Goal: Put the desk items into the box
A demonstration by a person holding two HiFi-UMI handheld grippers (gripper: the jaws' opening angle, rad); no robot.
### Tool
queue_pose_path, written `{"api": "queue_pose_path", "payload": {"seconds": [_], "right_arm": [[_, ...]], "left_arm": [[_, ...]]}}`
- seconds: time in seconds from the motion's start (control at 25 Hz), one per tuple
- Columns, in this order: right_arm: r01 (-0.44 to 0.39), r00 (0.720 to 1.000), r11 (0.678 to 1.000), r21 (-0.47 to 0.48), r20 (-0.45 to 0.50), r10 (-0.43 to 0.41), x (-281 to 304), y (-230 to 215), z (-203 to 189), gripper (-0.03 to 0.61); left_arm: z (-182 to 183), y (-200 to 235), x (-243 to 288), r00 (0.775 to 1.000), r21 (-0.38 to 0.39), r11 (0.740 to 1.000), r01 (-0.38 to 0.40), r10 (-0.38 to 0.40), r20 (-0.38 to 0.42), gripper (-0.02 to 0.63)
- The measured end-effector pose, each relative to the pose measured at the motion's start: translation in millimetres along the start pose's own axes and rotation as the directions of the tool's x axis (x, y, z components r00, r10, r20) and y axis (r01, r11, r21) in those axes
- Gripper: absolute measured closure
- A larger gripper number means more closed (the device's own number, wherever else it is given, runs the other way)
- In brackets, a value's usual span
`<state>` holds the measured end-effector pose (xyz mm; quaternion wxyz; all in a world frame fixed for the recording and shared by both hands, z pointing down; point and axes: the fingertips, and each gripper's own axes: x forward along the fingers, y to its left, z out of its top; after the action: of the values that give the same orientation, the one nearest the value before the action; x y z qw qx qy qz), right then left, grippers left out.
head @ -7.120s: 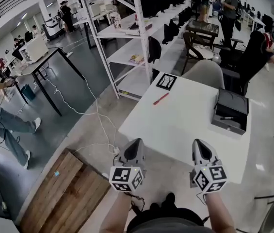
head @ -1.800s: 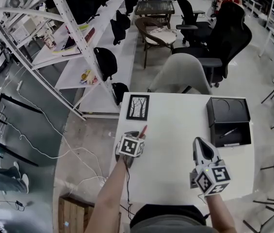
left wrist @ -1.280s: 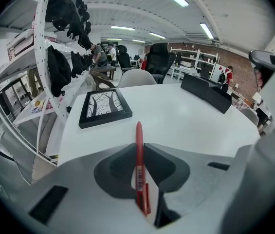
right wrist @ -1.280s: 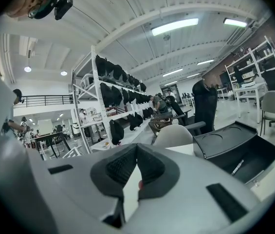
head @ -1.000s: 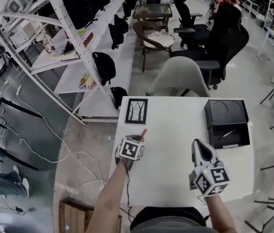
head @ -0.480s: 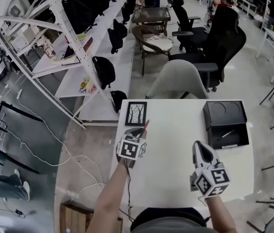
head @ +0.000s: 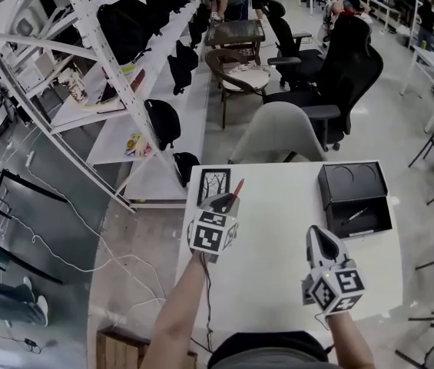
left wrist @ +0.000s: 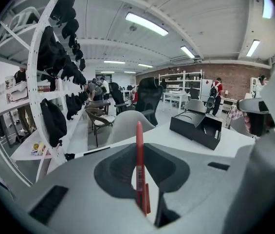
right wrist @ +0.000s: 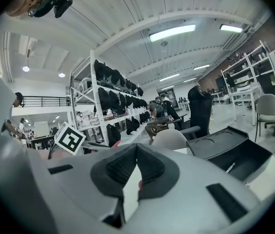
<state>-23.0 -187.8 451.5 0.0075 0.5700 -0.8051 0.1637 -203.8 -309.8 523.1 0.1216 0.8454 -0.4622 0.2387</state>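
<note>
In the head view, my left claw [head: 223, 203] pinches a red pen [head: 237, 190] above the white desk [head: 278, 283], by a framed tree picture [head: 212, 183]. My right claw [head: 318, 235] hangs over the desk, jaws pressed together and empty. The black box [head: 352, 177] lies open at the desk's far right corner. One half shows round recesses; the other holds a slim pen-like item [head: 357, 214].

In the left gripper view, the red pen stands upright, squeezed between my jaws, with the black box on the desk beyond, to the right.

In the right gripper view, my jaws meet at the tips with nothing between them. The black box lies ahead to the right, the slim pen-like item in its nearer half.
</note>
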Motion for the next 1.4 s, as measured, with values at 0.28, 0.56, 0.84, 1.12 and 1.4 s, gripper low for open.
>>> {"api": "queue_pose_path", "payload": {"seconds": [0.28,0.56,0.84,1.12,1.4], "right_arm": [[0.021,1.000,1.000,0.001,0.009,-0.021,-6,-1,0,0.575],[0.060,0.998,0.998,0.008,0.029,-0.060,-13,-8,5,0.575],[0.122,0.992,0.992,0.013,0.039,-0.123,-25,-21,6,0.575],[0.182,0.982,0.983,0.028,0.055,-0.183,-42,-39,6,0.575],[0.216,0.972,0.975,0.044,0.083,-0.219,-56,-64,11,0.575]], "left_arm": [[26,-13,-10,0.998,0.048,0.999,0.016,-0.019,0.063,0.561],[43,-32,-13,0.991,0.046,0.996,0.072,-0.077,0.110,0.561],[59,-52,-7,0.981,0.075,0.989,0.128,-0.137,0.139,0.561],[72,-79,6,0.970,0.108,0.978,0.181,-0.196,0.148,0.561],[82,-105,17,0.961,0.127,0.969,0.214,-0.232,0.150,0.561]]}}
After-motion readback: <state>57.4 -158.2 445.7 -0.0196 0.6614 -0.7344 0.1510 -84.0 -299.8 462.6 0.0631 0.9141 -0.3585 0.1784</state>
